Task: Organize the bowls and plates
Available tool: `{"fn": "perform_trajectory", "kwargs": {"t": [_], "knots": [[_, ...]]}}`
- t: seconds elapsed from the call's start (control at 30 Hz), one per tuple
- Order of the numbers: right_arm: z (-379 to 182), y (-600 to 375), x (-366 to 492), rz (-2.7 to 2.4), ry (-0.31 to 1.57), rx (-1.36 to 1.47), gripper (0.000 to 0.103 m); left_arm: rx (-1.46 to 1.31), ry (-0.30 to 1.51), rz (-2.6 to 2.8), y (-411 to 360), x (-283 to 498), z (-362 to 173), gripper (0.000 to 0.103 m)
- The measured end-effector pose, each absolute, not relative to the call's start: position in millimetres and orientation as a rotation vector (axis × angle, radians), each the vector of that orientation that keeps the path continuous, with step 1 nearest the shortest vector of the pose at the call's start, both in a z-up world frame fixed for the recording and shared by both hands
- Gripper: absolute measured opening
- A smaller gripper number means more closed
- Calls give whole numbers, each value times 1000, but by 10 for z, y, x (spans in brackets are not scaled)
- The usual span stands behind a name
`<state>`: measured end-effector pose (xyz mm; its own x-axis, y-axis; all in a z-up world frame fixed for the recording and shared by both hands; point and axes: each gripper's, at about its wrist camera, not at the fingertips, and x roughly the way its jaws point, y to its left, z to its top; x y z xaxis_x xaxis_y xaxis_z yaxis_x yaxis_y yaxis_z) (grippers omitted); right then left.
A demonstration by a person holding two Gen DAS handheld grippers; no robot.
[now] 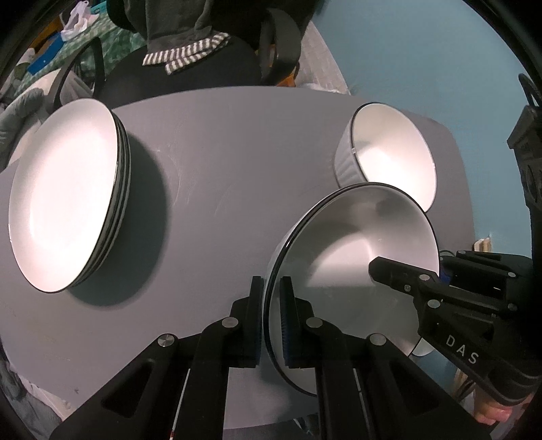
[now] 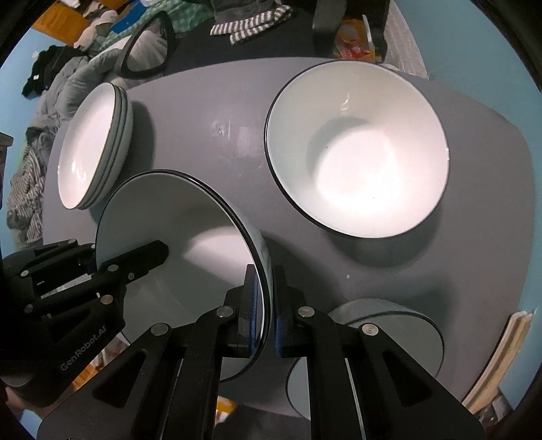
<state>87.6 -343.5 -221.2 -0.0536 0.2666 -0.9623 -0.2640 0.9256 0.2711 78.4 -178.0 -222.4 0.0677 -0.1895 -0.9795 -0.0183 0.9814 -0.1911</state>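
A grey table (image 2: 210,111) is set on a blue floor (image 1: 423,50). A black chair (image 1: 189,67) with a striped cloth (image 2: 250,25) is seen behind it.

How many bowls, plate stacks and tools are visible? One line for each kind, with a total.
Bowls: 2, held bowl and table bowl
Plate stacks: 1, plate stack
Tools: 2, left tool and right tool
Unclear grey round thing: 1
Total: 6

The left gripper (image 1: 271,318) has its 2 pads closed on opposite faces of a thin rim; the right gripper (image 2: 266,311) does likewise from the opposite side
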Motion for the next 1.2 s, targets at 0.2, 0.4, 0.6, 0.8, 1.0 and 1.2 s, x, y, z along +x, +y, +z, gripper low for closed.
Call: {"fn": "perform_trajectory", "kwargs": {"t": [0.2, 0.4, 0.6, 0.8, 1.0, 1.2], "knots": [[-2100, -3484, 810, 411, 1550, 10, 8, -163, 1480, -149, -1789, 826, -2022, 8], [-1969, -3510, 816, 393, 1527, 30, 8, -180, 1466, -170, -1701, 907, -1953, 8], [-1873, -3596, 886, 364, 1505, 58, 8, -160, 1445, -198, -1844, 1073, -1815, 8], [-1817, -3709, 1022, 331, 1488, 68, 8, -123, 1437, -212, -2021, 1228, -1802, 8], [-1860, -3816, 1148, 305, 1487, 66, 8, -128, 1450, -212, -2118, 1382, -1900, 8], [-1939, -3909, 1254, 296, 1505, 90, 8, -113, 1451, -205, -2216, 1518, -1947, 8]]}}
